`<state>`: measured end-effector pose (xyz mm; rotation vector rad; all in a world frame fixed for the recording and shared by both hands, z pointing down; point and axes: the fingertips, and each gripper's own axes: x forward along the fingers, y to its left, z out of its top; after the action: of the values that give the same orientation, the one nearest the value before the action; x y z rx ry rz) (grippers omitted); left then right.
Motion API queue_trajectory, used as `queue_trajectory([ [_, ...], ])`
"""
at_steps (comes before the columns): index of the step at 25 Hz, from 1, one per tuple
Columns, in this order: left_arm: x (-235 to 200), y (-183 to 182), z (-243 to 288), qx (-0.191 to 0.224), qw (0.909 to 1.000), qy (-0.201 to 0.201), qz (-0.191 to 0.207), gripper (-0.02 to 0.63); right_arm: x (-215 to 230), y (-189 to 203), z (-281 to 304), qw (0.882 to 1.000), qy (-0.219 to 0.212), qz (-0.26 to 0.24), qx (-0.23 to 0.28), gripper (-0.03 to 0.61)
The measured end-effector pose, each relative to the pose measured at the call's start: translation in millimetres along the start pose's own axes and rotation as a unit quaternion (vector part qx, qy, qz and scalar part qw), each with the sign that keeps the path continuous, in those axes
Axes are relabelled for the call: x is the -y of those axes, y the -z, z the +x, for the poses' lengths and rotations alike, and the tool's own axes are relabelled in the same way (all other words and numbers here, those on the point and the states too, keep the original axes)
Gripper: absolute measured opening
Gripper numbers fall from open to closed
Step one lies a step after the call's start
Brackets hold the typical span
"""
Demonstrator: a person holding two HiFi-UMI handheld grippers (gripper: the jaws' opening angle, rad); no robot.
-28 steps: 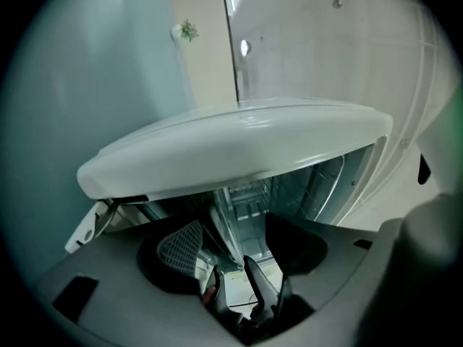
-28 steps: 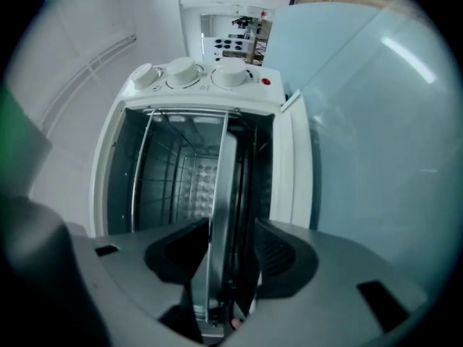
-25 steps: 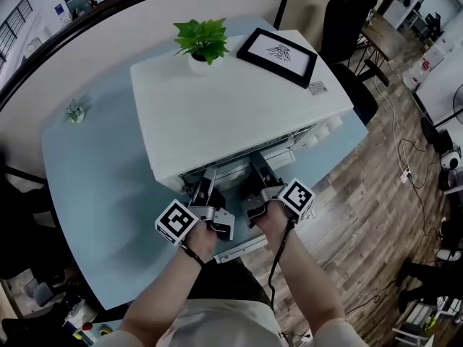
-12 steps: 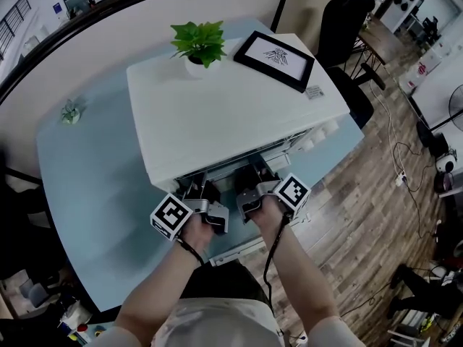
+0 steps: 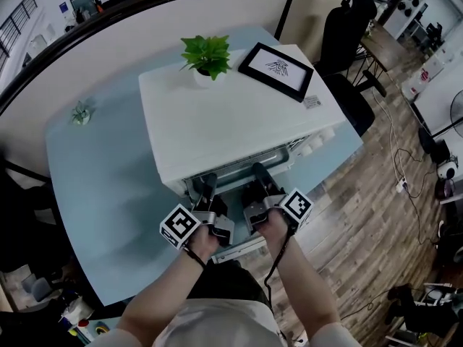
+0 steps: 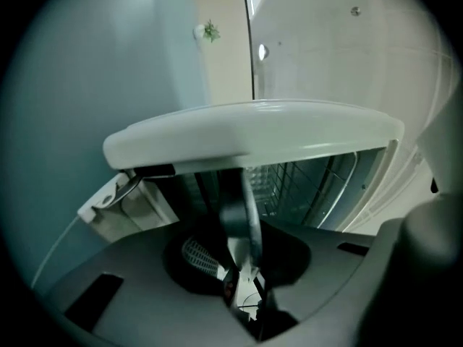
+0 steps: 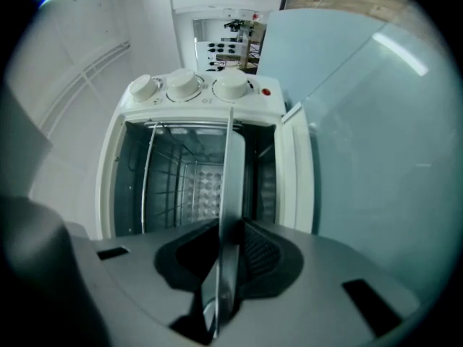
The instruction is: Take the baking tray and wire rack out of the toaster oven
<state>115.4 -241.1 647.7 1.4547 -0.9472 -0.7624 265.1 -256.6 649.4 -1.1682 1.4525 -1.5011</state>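
Note:
A white toaster oven (image 5: 231, 114) stands on the light blue table with its door (image 5: 242, 246) folded down. Both grippers reach level into its mouth. My left gripper (image 5: 210, 192) (image 6: 242, 266) has the thin metal rim of the baking tray (image 6: 249, 215) between its jaws, which are closing on it. My right gripper (image 5: 259, 185) (image 7: 224, 266) is also closing, with the tray's rim (image 7: 231, 194) running edge-on between its pads. The wire rack (image 7: 170, 186) (image 6: 289, 186) shows as a grid of thin bars inside the dark oven cavity.
A potted plant (image 5: 207, 55) and a black picture frame (image 5: 276, 69) sit on the oven's top. Three knobs (image 7: 184, 85) line the control panel. A small plant (image 5: 82, 112) is on the table (image 5: 101, 186) far left. An office chair (image 5: 347, 27) stands behind.
Both grippers stay at the oven's mouth, side by side. Only the head camera's framing has shifted a little.

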Motion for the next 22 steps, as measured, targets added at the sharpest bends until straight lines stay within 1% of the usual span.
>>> queue_trajectory([
  [6, 4, 28, -31, -0.029, 0.9994, -0.020, 0.002, 0.080, 1, 5, -43, 1.000, 0.024, 0.005, 0.001, 0.080],
  [9, 9, 43, -48, -0.046, 0.9986, -0.027, -0.004, 0.080, -4, 8, -69, 0.999, 0.044, 0.013, 0.011, 0.078],
  [11, 13, 51, -57, -0.056, 0.9978, -0.035, -0.009, 0.080, -5, 7, -82, 0.999, 0.046, 0.020, 0.021, 0.077],
  [13, 16, 58, -66, -0.063, 0.9970, -0.043, -0.014, 0.081, -6, 6, -92, 0.998, 0.047, 0.025, 0.032, 0.075],
  [18, 25, 73, -84, -0.077, 0.9956, -0.049, -0.023, 0.081, -14, 12, -120, 0.997, 0.070, 0.027, 0.034, 0.077],
  [22, 32, 82, -100, -0.098, 0.9931, -0.057, -0.029, 0.084, -19, 18, -144, 0.995, 0.088, 0.031, 0.042, 0.079],
])
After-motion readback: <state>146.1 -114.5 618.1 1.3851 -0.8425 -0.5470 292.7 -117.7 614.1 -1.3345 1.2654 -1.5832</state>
